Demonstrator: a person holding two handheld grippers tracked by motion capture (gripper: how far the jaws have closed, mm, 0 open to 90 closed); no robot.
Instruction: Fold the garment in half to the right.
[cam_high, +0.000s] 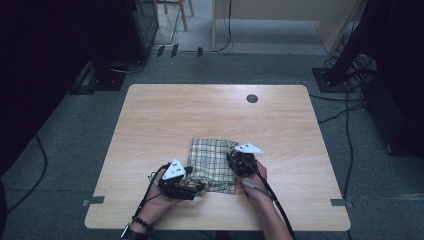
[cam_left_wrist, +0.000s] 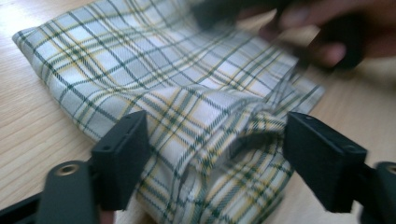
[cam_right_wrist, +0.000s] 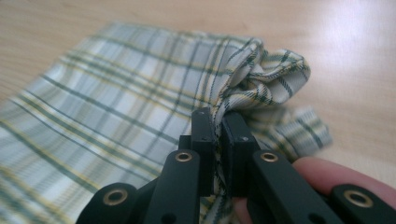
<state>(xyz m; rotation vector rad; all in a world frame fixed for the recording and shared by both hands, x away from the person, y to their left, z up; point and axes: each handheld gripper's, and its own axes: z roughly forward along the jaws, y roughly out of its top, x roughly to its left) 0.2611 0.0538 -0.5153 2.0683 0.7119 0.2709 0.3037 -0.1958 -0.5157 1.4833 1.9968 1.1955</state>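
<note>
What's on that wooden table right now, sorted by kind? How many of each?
Green-and-yellow checked cloth, folded: 1
Black hand-held grippers: 2, the left hand-held gripper open around a fold of the cloth, the right hand-held gripper pinching its edge
Round dark hole in the light wooden table: 1
Total: 4

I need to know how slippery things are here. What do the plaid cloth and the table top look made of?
The plaid cloth looks like thin woven fabric, perhaps cotton: matte, with visible weave lines, and it bunches into soft folds in the right gripper. The table top looks like light wood or wood-look laminate: straight grain lines and a smooth, faint sheen.
</note>
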